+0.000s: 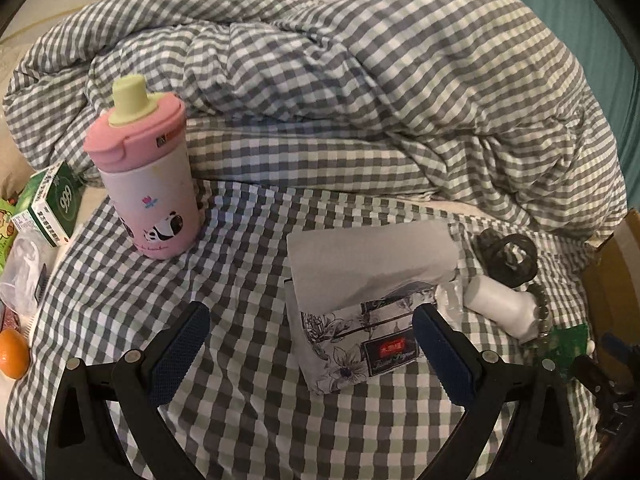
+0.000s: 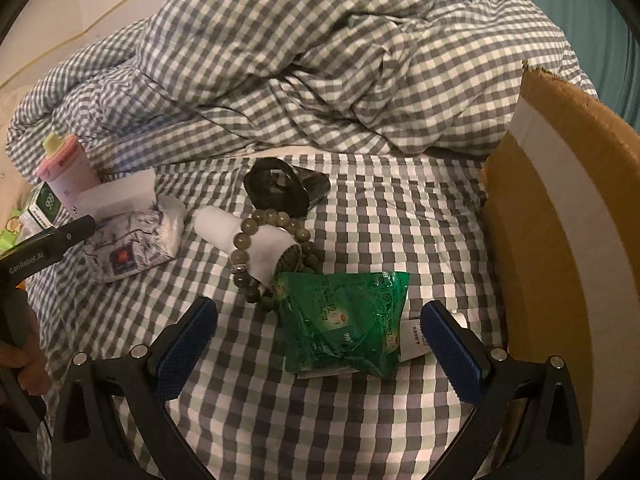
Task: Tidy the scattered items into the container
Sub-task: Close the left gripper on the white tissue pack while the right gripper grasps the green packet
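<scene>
Facing you: one tissue pack (image 1: 352, 312), one pink bottle (image 1: 150, 184), one green sachet (image 2: 344, 320), one cardboard box (image 2: 560, 216); left gripper (image 1: 310, 354) and right gripper (image 2: 320, 346) spread apart, holding nothing.

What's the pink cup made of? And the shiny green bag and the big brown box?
Pink cup: likely smooth plastic, with a printed panda.
Green bag: thin glossy foil or plastic film; it is crinkled and reflects light.
Brown box: matte corrugated cardboard, with a torn top edge and pale tape.
</scene>
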